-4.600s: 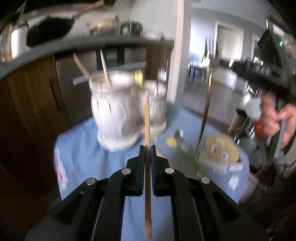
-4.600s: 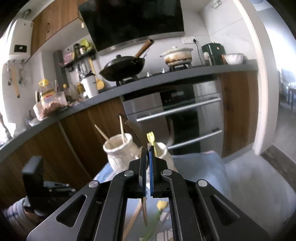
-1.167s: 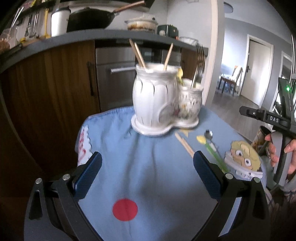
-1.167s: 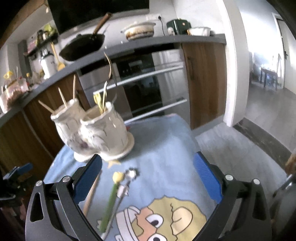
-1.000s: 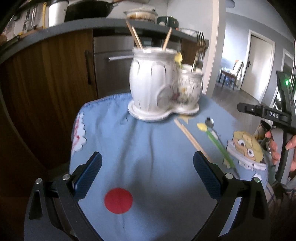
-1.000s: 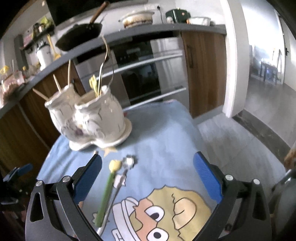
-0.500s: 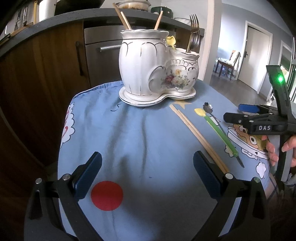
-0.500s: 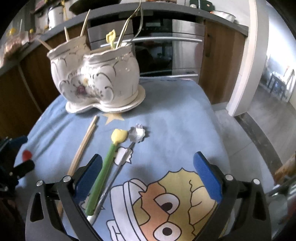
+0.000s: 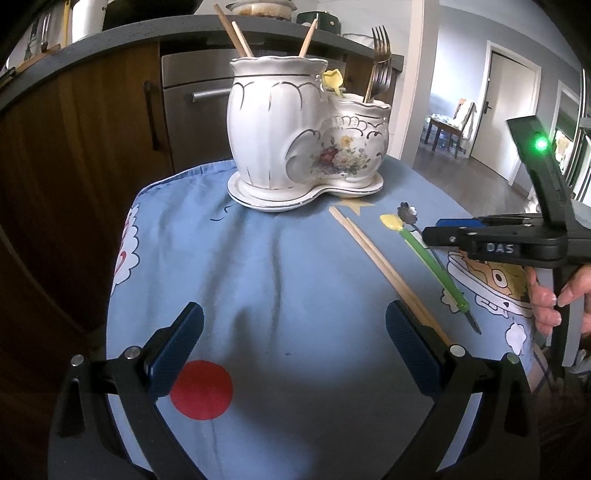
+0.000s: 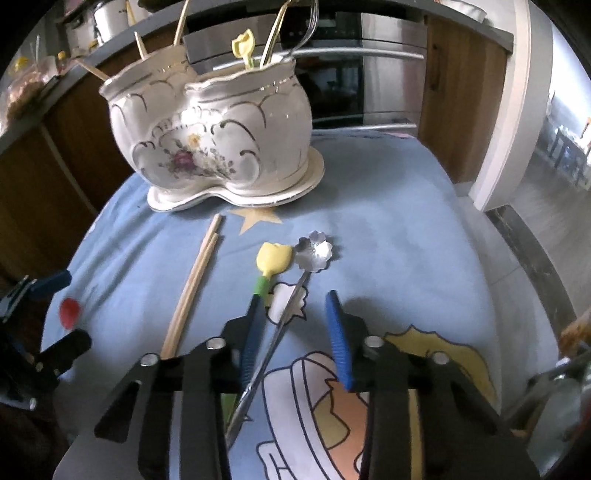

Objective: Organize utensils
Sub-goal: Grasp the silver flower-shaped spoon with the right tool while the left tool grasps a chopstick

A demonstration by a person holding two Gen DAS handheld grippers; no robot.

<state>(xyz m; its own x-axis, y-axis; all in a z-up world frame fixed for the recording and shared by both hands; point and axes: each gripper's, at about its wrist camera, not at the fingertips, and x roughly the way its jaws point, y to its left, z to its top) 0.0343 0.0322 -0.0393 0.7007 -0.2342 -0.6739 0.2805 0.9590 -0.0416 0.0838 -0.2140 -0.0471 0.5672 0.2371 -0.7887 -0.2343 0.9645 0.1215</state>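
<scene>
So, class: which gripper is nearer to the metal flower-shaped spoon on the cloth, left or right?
Right. The right gripper straddles the metal spoon, its jaws closing around the handle. The left gripper hovers open, well short of it.

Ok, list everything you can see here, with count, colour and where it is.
ceramic holder: one, white with gold trim and flowers, two compartments, back of the table.
chopsticks in holder: three, wooden, taller compartment.
forks: bundle, metal, count unclear, shorter compartment.
tulip spoon in holder: one, yellow, shorter compartment.
loose chopsticks: two, wooden, lying side by side on the cloth.
green spoon: one, green handle with yellow tulip head, lying beside the chopsticks.
metal spoon: one, silver with flower bowl, handle between the right gripper's pads.
tablecloth: one, blue with cartoon print.
left gripper: black with blue pads, open, empty.
right gripper: closing around the metal spoon.
</scene>
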